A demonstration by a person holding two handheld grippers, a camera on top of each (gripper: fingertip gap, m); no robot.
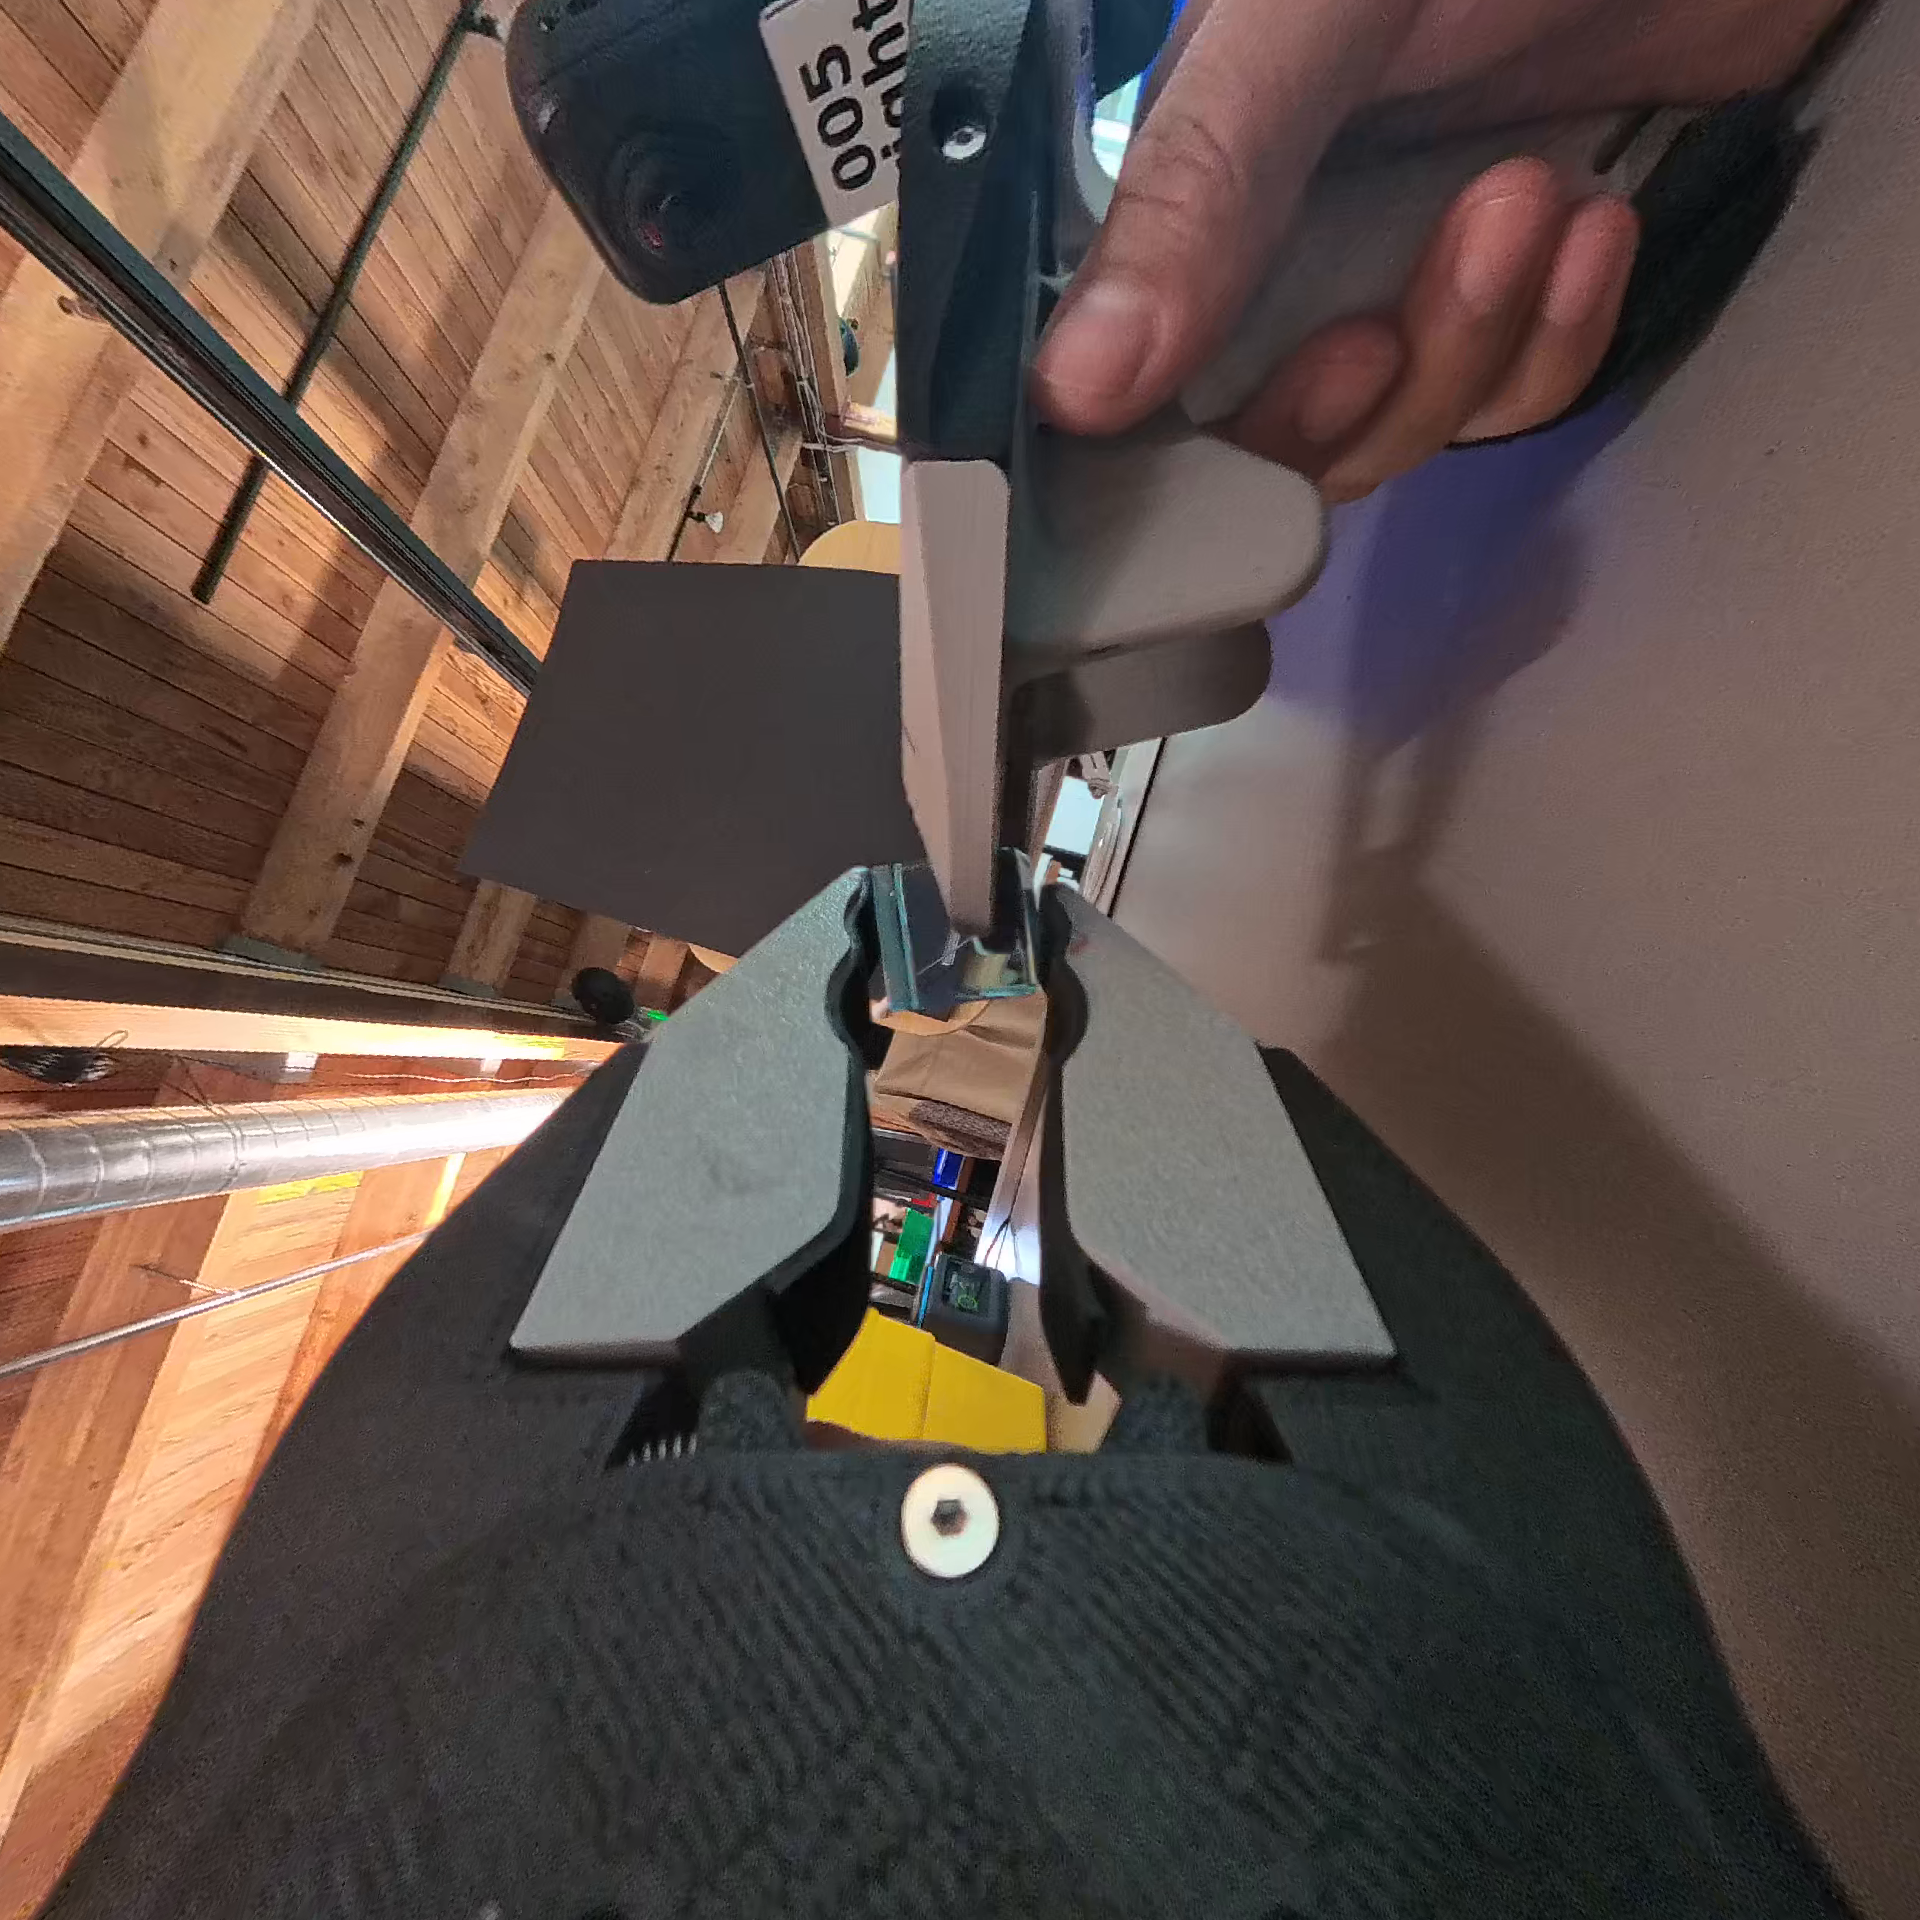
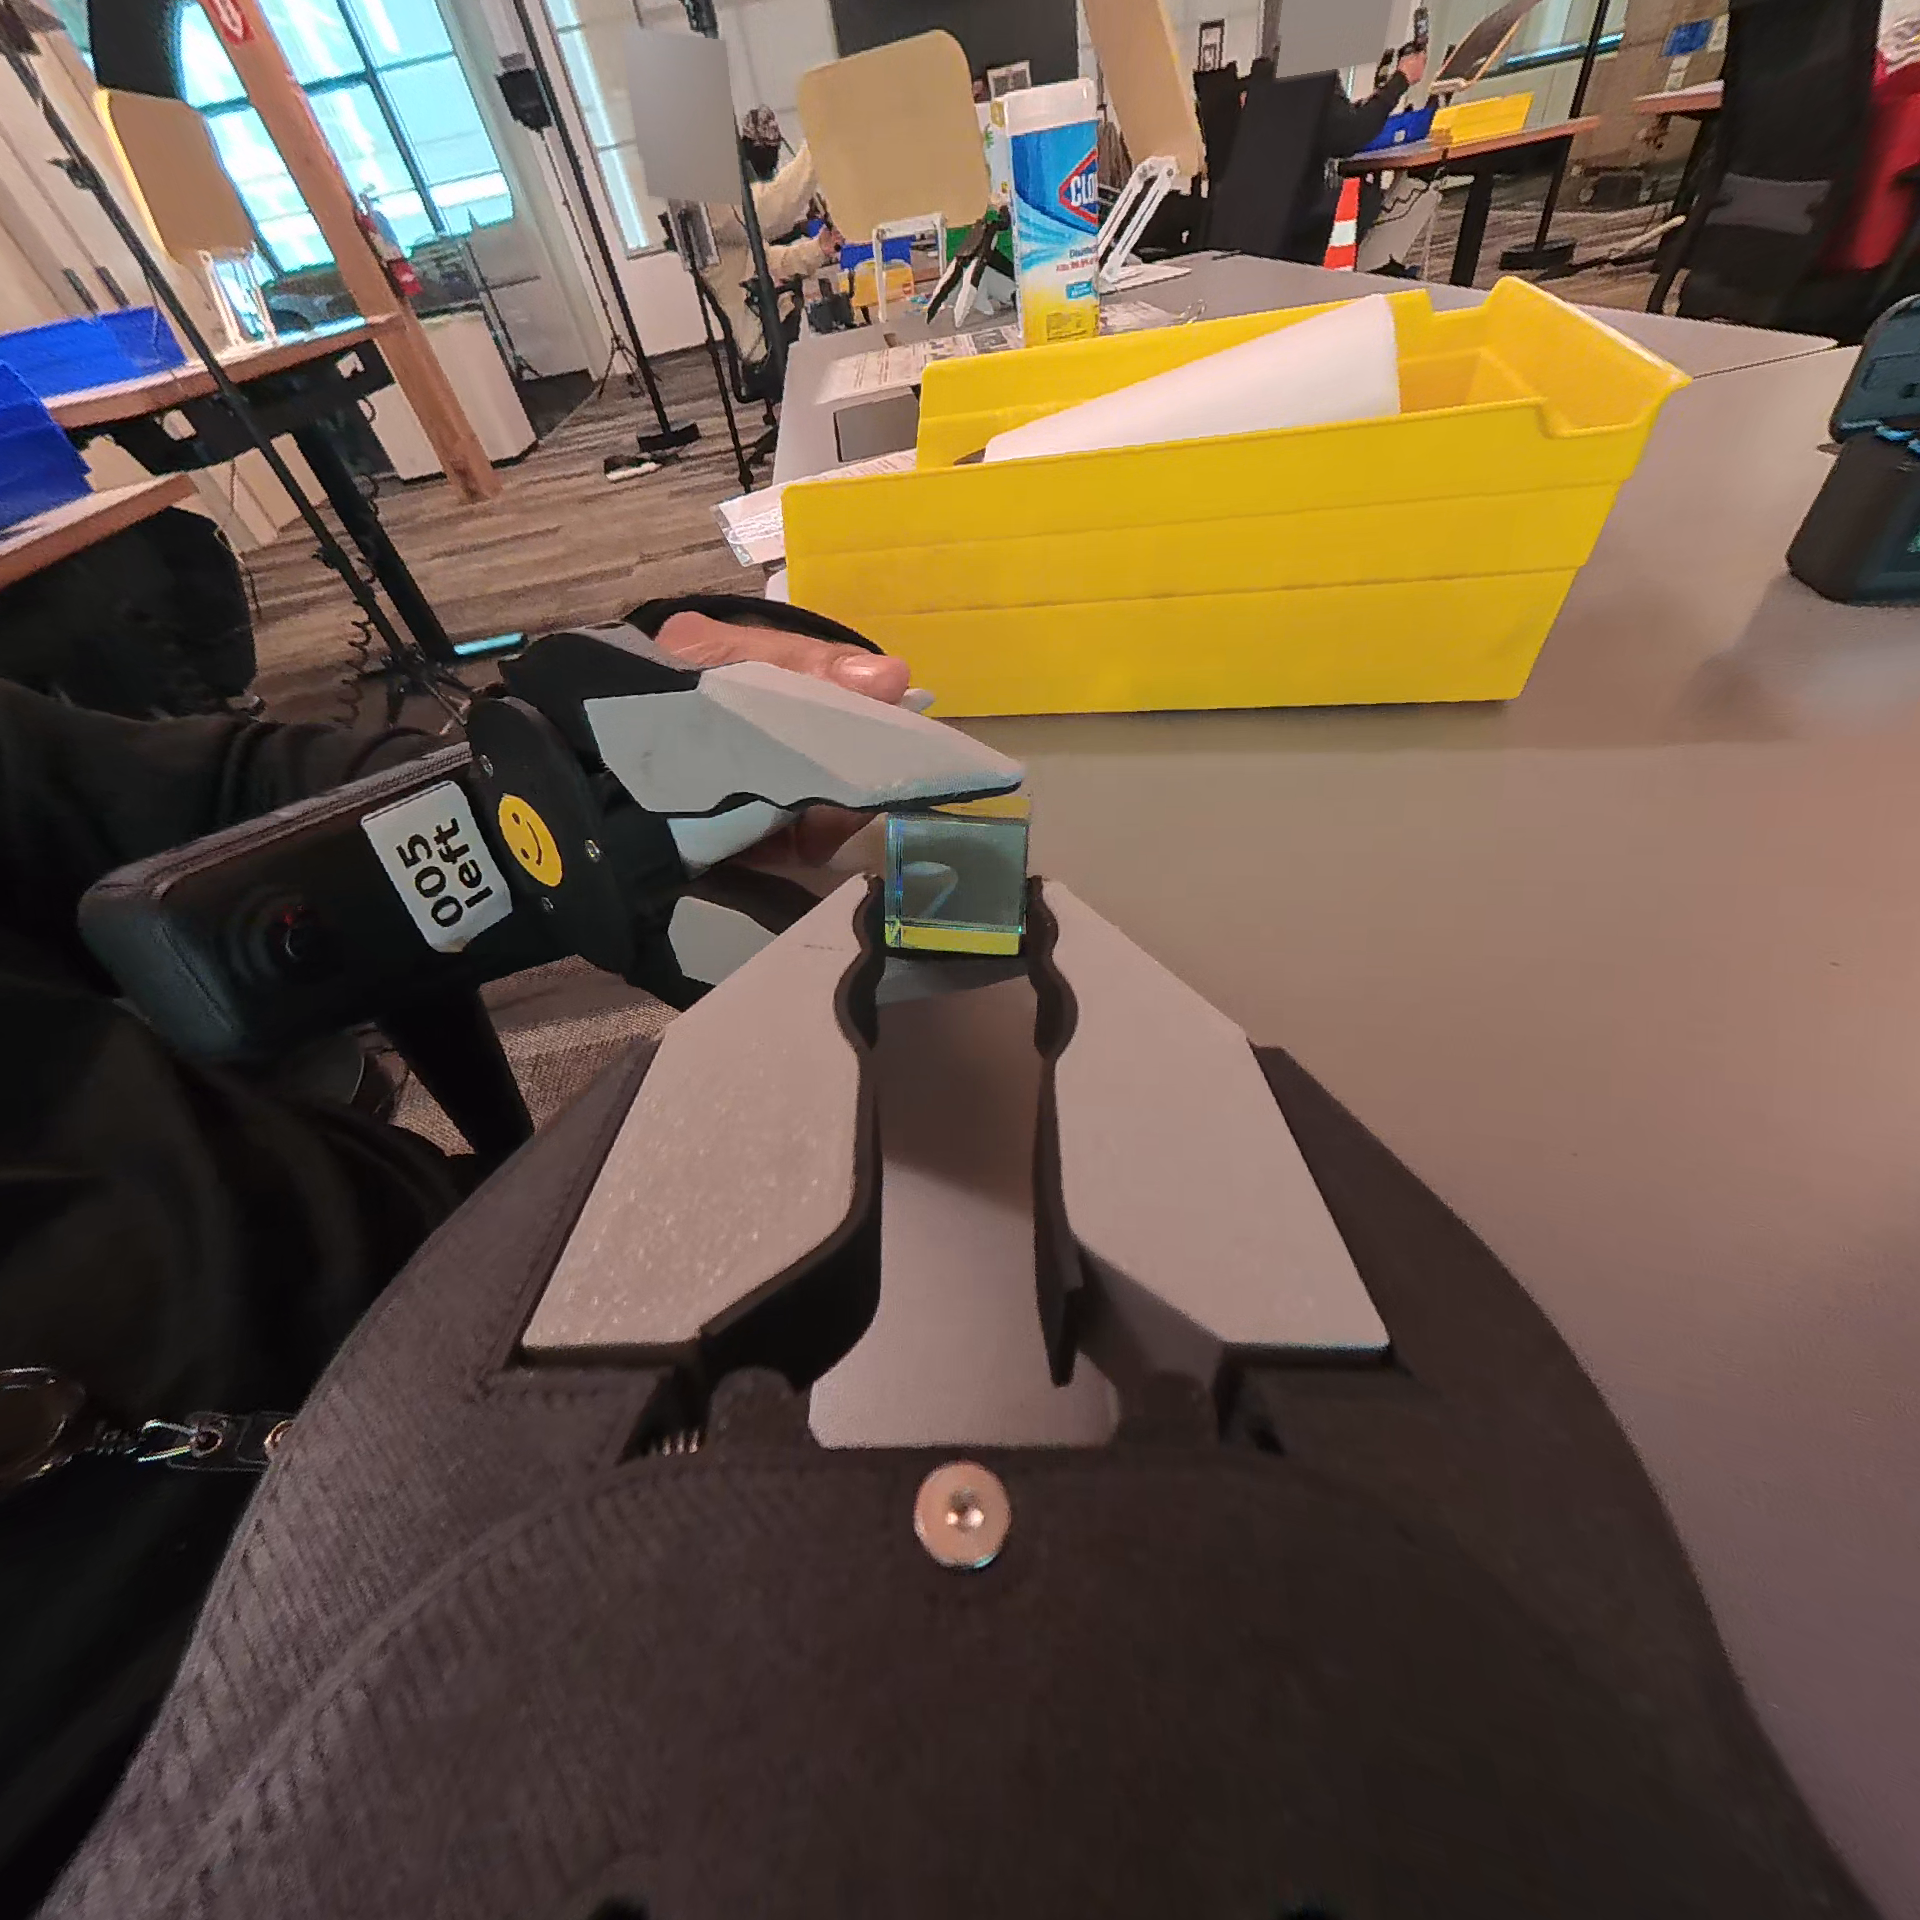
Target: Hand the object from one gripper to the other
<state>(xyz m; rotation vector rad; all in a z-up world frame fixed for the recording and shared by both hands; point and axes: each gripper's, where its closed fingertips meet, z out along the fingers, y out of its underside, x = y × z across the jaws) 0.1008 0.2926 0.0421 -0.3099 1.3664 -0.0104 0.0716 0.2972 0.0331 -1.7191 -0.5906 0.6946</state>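
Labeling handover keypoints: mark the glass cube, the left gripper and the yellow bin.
glass cube [image 2: 956,883]: right wrist view, centre of its facing side.
left gripper [image 1: 951,940]: left wrist view, midway between its fingertips, on the cube.
yellow bin [image 2: 1195,582]: right wrist view, near side wall.

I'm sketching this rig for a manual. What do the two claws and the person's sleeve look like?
Both claws, left and right, have flat grey tapering fingers with black wavy inner edges on black ribbed bodies. The left body carries a white label and yellow smiley sticker. The sleeve is black.
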